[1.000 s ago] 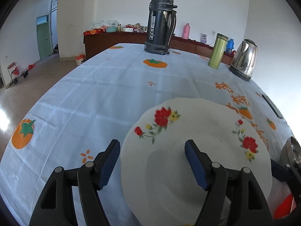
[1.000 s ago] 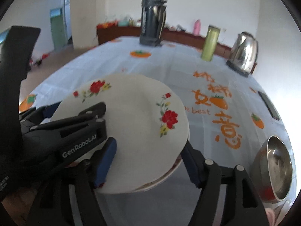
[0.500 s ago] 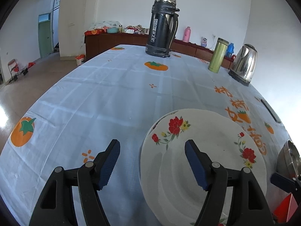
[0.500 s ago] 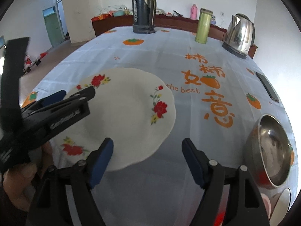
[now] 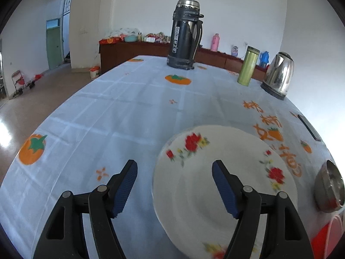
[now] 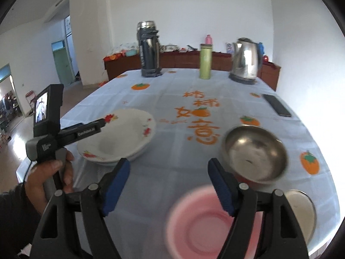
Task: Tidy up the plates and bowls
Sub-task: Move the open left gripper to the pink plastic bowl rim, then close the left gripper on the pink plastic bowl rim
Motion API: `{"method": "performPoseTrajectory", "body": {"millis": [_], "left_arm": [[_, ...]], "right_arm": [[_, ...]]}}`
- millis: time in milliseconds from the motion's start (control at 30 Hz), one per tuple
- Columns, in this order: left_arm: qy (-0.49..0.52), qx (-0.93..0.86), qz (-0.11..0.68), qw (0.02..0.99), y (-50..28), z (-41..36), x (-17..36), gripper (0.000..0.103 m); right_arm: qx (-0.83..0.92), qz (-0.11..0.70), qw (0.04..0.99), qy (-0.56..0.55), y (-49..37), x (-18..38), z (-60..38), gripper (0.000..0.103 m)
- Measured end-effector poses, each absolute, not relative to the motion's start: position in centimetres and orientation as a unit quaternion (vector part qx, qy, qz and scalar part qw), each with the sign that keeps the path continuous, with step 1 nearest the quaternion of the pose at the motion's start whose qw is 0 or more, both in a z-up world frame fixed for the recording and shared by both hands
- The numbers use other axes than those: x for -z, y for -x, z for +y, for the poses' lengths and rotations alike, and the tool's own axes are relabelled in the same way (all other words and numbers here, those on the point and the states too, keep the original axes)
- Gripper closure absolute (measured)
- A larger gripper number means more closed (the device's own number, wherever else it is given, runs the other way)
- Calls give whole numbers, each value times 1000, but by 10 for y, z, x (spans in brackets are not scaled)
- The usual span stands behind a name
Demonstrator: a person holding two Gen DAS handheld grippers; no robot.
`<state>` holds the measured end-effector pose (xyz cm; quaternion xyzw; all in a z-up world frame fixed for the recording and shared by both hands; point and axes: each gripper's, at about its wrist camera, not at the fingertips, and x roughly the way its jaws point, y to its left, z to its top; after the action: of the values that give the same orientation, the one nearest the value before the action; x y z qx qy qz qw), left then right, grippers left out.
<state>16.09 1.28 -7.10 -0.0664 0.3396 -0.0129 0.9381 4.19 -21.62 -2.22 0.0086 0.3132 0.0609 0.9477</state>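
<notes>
Left view: the left gripper (image 5: 174,186) is spread wide and holds nothing. The flower plate (image 5: 224,185) lies under its right finger.

Right view: the right gripper (image 6: 169,185) has just closed a little but stays spread and empty. The pink bowl (image 6: 207,222) sits under its right finger, with the steel bowl (image 6: 253,152) just past that finger. A fast grab could knock the steel bowl.

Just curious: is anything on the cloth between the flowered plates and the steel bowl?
Nothing stands there. In the right wrist view, only tablecloth with orange printed characters lies between the stacked flowered plates and the steel bowl.
</notes>
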Motion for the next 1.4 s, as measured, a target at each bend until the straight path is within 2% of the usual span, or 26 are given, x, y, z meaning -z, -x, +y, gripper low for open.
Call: {"method": "performPoseTrajectory", "body": {"millis": [100,233,367,700,1200,1400], "left_arm": [[79,39,334,938,-138,2,55,29],[53,75,336,937,-107,-28,35,29],[36,137,340,930,-80,-59,26,29],[-15,236,374,897,-42,-126,35,29],[-16,264,404,876,-36,-142,56,30],[-24,268,408,872,-36,-146,60,43]], "right_arm": [[-35,323,946,-12,-28,29,-241,43],[-4,336,942,-23,-11,35,-270,51],[16,346,938,-26,-1,40,-291,63],[22,358,933,-32,9,50,-306,72],[14,365,930,-30,11,59,-305,74],[14,364,931,-23,11,58,-302,77]]}}
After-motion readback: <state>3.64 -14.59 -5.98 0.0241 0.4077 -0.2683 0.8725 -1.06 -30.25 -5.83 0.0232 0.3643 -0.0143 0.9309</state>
